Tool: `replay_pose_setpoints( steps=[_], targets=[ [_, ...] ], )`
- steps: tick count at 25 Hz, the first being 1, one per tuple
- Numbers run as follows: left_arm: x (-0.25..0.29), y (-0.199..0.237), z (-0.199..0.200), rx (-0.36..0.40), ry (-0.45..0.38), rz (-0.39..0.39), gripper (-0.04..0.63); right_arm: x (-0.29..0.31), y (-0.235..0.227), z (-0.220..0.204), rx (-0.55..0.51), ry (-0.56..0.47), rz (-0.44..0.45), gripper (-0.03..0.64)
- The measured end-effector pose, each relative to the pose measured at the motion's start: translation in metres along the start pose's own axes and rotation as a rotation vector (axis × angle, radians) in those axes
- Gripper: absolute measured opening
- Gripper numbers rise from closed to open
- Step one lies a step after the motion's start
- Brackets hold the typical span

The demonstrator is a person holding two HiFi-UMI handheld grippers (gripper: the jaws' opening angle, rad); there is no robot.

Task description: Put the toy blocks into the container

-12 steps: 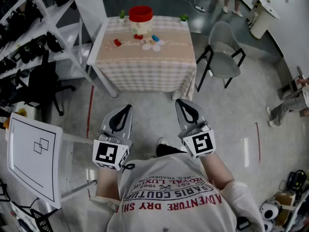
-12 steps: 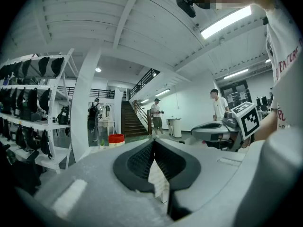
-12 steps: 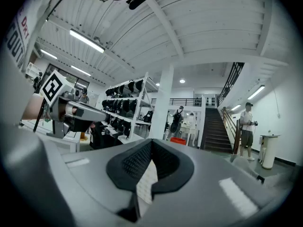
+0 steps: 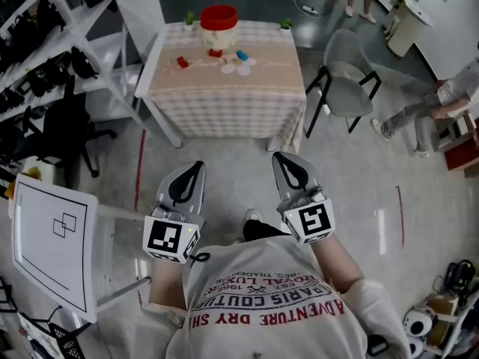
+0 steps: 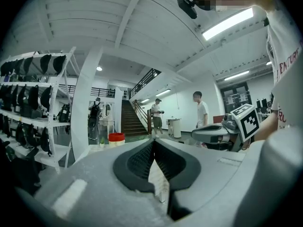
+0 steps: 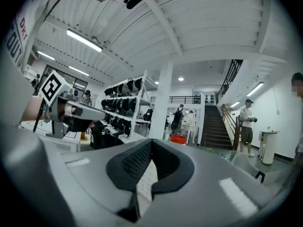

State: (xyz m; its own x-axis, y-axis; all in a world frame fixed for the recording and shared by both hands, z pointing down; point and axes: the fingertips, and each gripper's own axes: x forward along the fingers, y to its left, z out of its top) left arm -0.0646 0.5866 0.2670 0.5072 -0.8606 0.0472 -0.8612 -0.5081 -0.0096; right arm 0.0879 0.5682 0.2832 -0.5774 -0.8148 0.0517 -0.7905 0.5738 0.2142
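Note:
A red-rimmed container point(image 4: 218, 23) stands at the far side of a table with a checked cloth point(image 4: 224, 96). Small toy blocks lie in front of it: a red block point(image 4: 182, 63), a blue one point(image 4: 241, 55) and pale pieces point(image 4: 233, 69). My left gripper point(image 4: 196, 167) and right gripper point(image 4: 281, 159) are held level, side by side, well short of the table, both shut with nothing between the jaws. The container point(image 5: 116, 138) shows small and far off in the left gripper view, and so does the container point(image 6: 178, 139) in the right gripper view.
A grey chair point(image 4: 346, 81) stands right of the table. Shelving with dark gear point(image 4: 45, 58) lines the left, with a white board point(image 4: 52, 241) near me. A person point(image 4: 434, 107) walks at the right; others stand by a staircase point(image 5: 132, 122).
Both grippers have stayed where they were. The person at the right edge has walked up and to the left across the floor.

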Motion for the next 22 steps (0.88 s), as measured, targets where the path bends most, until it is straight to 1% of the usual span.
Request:
replay_pose_setpoints(
  steps=[3,5,6,7,8,11,14,16,19,22],
  targets=[
    [0.000,-0.001,-0.005,-0.010,-0.007,-0.016,0.006,0.002,0.001,-0.003,0.019,0.000,-0.009,0.000],
    [0.000,0.004,-0.002,-0.025,-0.031,0.000,0.009,0.005,0.001,-0.007,0.033,-0.002,-0.011,0.000],
    [0.001,0.009,0.001,-0.040,-0.049,0.021,0.082,0.007,0.000,-0.009,0.038,-0.001,-0.010,0.000],
    [0.003,0.016,0.004,-0.055,-0.064,0.045,0.209,0.010,-0.001,-0.010,0.040,0.000,-0.008,0.000],
    [0.005,0.023,0.005,-0.067,-0.072,0.068,0.284,0.013,-0.003,-0.010,0.041,0.001,-0.006,0.000],
    [0.015,0.041,0.002,-0.071,-0.063,0.110,0.286,0.027,-0.013,-0.013,0.045,0.002,0.003,0.000],
    [0.030,0.054,-0.008,-0.051,-0.045,0.117,0.287,0.049,-0.026,-0.020,0.049,0.000,0.015,0.000],
    [0.044,0.062,-0.017,-0.048,-0.017,0.125,0.287,0.067,-0.037,-0.027,0.052,0.002,0.027,0.000],
    [0.072,0.075,-0.029,-0.040,0.025,0.139,0.287,0.099,-0.066,-0.037,0.074,-0.006,0.036,0.000],
    [0.108,0.094,-0.031,-0.030,0.047,0.153,0.287,0.139,-0.100,-0.040,0.086,-0.015,0.051,0.000]
  ],
)
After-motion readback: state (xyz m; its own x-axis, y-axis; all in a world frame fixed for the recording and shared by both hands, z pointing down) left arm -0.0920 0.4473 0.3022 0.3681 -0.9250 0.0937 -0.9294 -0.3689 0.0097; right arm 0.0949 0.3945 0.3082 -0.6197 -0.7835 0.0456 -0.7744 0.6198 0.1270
